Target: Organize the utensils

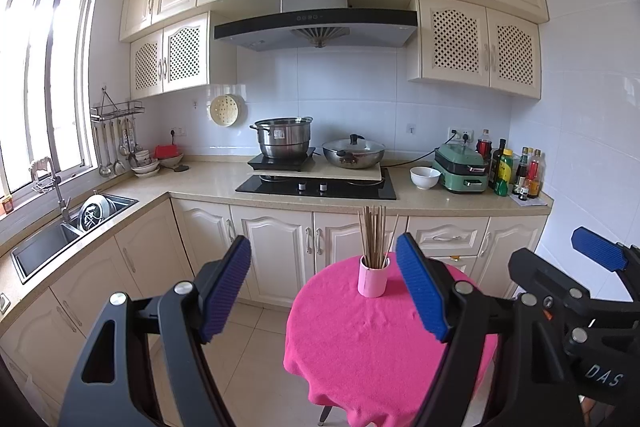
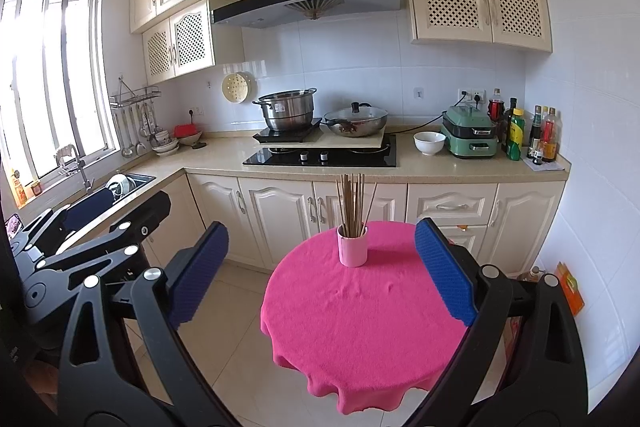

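A pink cup point(image 2: 352, 245) holding a bundle of chopsticks point(image 2: 352, 205) stands upright on the round table under a pink cloth point(image 2: 360, 315) — toward the table's far edge, with bare cloth all round it. The left gripper point(image 1: 324, 289) hangs near the table's near-left edge, jaws spread wide, holding nothing. The right gripper point(image 2: 322, 273) — likewise wide open and empty — hovers short of the table's near edge, well apart from the cup.

Steel pot point(image 1: 283, 139) and lidded wok point(image 1: 353, 151) on the stove point(image 1: 316, 187)
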A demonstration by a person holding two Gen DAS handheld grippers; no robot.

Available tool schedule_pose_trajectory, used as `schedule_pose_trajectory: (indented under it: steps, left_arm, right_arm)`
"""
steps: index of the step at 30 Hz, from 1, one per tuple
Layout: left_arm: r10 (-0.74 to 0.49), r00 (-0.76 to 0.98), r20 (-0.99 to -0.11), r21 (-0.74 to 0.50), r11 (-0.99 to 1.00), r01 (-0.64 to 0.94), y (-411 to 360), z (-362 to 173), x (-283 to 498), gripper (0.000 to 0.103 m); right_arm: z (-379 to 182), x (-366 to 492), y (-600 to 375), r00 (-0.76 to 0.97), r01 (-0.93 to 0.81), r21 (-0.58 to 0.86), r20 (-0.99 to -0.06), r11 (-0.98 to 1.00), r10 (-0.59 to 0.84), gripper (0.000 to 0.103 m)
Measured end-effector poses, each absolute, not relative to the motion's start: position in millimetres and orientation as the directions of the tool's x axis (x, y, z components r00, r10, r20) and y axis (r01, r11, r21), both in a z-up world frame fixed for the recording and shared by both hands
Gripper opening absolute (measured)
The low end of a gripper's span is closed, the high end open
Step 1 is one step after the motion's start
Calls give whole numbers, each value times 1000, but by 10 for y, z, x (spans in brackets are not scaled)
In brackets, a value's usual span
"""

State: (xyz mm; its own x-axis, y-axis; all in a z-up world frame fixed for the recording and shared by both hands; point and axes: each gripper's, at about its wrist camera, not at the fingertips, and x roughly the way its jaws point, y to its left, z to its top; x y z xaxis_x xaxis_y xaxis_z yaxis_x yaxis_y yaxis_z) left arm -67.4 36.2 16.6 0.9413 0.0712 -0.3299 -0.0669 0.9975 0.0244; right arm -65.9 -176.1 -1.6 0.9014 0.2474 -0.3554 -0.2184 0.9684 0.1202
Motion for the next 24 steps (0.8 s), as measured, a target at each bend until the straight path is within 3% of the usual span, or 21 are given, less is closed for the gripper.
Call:
schedule_pose_trajectory:
  steps: [24]
  left_arm:
    - [72,941,-329,26,997,-67,357,154,-673,74]
  right_arm:
    - [-75,-683,-1802,900,-215,125,-361,969,246,93]
